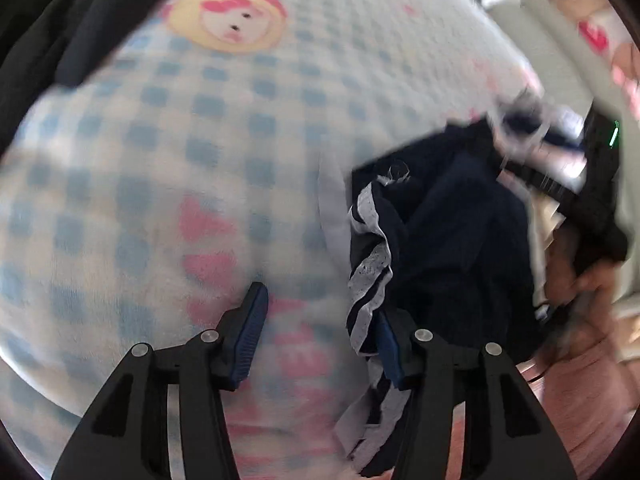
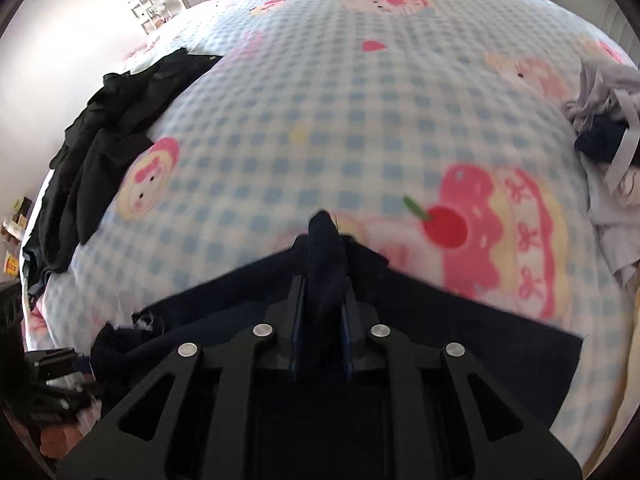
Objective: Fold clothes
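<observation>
— Where is the navy garment (image 2: 328, 256) being held?

— A bunched fold is being clamped between the closed jaws of the right gripper (image 2: 322, 308), the rest trailing over the checked blanket (image 2: 320, 120).

— And the left gripper (image 1: 320, 344)?

— Jaws are being kept apart; the garment's striped trim (image 1: 370, 264) is hanging against the right-hand finger, possibly touching. No legible writing is being shown.

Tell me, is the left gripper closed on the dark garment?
No, the left gripper is open, and the dark garment only hangs beside one finger.
</observation>
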`<state>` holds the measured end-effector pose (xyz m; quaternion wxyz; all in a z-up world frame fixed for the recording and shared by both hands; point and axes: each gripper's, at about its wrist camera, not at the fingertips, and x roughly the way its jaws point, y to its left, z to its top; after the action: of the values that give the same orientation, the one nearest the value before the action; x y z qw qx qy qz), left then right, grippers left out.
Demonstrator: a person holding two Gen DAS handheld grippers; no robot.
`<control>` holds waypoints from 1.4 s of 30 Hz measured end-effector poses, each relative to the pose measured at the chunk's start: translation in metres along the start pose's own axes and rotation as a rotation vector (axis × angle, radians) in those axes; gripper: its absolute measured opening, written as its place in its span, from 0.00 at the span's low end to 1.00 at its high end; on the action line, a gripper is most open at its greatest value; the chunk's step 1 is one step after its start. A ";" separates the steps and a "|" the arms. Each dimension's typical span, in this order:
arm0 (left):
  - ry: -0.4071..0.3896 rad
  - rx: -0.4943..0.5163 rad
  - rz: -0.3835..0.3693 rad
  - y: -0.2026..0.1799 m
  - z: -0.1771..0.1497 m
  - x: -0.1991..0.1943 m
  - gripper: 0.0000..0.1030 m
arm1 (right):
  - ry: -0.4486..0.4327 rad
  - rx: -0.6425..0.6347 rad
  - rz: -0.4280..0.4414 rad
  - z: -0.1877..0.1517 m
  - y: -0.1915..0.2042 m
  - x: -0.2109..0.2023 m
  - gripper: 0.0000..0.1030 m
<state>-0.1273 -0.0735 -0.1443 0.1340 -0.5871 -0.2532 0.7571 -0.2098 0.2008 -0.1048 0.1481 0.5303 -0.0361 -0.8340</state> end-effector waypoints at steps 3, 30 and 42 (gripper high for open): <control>-0.053 -0.105 -0.158 0.014 0.012 -0.012 0.56 | -0.005 -0.016 0.004 -0.001 0.003 -0.003 0.21; -0.235 -0.069 0.042 0.047 0.034 -0.072 0.47 | -0.068 -0.036 0.094 0.025 0.021 0.000 0.20; -0.138 0.055 0.120 0.002 0.047 0.000 0.07 | -0.024 -0.163 0.102 0.027 0.045 0.018 0.37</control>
<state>-0.1717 -0.0856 -0.1366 0.0870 -0.5436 -0.2054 0.8091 -0.2311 0.1499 -0.0990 0.2325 0.5038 0.0029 -0.8319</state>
